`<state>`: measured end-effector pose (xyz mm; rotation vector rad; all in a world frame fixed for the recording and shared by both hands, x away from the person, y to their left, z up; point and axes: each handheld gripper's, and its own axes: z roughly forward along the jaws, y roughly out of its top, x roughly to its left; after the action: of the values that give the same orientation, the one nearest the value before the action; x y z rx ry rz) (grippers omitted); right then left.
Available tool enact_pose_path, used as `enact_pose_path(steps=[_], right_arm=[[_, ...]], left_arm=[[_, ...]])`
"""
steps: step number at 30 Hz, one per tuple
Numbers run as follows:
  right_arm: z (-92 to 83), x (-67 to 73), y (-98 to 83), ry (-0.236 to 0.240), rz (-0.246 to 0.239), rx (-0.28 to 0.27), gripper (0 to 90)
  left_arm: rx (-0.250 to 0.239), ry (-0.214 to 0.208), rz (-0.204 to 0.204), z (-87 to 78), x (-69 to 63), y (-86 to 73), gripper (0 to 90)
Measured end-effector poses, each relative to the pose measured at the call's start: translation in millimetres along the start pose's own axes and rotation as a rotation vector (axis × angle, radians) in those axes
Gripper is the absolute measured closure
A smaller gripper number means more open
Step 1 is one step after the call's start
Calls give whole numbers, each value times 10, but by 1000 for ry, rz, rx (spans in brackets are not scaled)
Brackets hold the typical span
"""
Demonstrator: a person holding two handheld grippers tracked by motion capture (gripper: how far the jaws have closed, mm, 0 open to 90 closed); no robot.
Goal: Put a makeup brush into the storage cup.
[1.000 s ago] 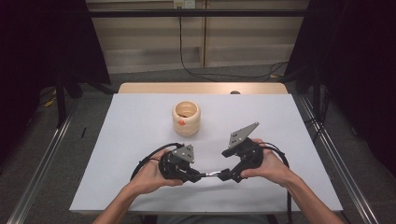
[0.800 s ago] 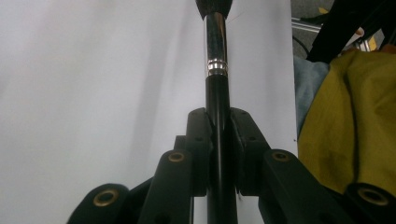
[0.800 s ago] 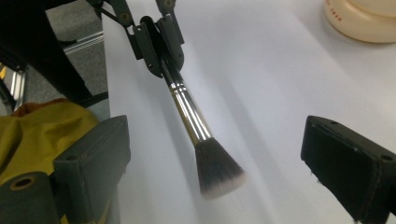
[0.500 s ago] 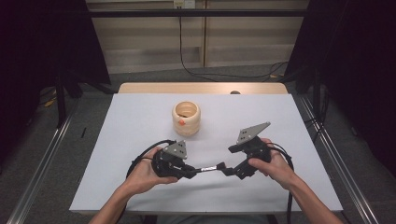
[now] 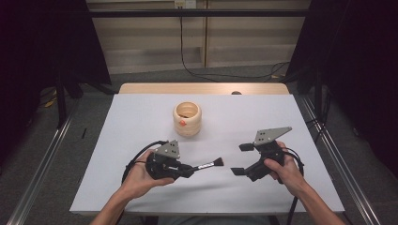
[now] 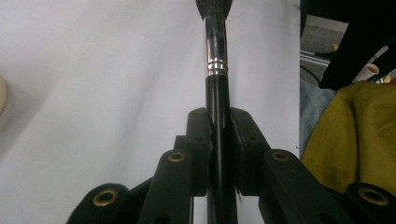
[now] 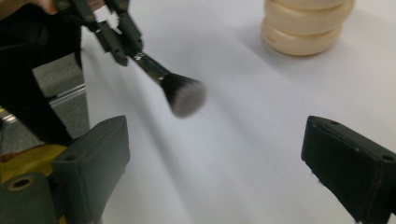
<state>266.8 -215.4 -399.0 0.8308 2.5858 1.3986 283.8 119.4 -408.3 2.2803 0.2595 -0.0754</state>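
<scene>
A black makeup brush (image 5: 206, 165) with a silver ferrule lies level above the white table, bristles toward the right. My left gripper (image 5: 187, 171) is shut on its handle (image 6: 217, 140); in the right gripper view the brush head (image 7: 184, 95) shows ahead of my jaws, held by the left gripper (image 7: 119, 44). My right gripper (image 5: 241, 159) stands open with a wide gap and nothing between its fingers, a short way right of the bristles. A cream ribbed wooden pot (image 5: 187, 119) stands upright at mid-table, behind both grippers.
The white table top (image 5: 244, 117) has free room on all sides of the pot (image 7: 306, 28). Cables (image 5: 136, 159) trail from both grippers toward the front edge. A yellow cloth (image 6: 355, 135) lies off the table by the person.
The two grippers have drawn apart: the left went left with the brush, the right went right and let go of it, its jaws now wide apart.
</scene>
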Motion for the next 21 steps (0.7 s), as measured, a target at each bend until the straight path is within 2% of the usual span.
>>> enact_pose_path(steps=[3,8,13,16,21], right_arm=[[-27,-14,-9,-4,7,-31,80],[-34,27,7,1,1,-44,78],[-46,47,5,8,-11,-72,78],[-62,60,3,10,-13,-92,78],[-60,94,-5,36,-14,-128,79]], left_arm=[[-27,6,-11,-33,-22,-26,793],[-75,6,-25,-61,-44,-42,793],[-113,23,-27,-62,-58,-53,793],[-159,29,-39,-81,-48,-68,793],[-209,31,-40,-104,-57,-84,793]])
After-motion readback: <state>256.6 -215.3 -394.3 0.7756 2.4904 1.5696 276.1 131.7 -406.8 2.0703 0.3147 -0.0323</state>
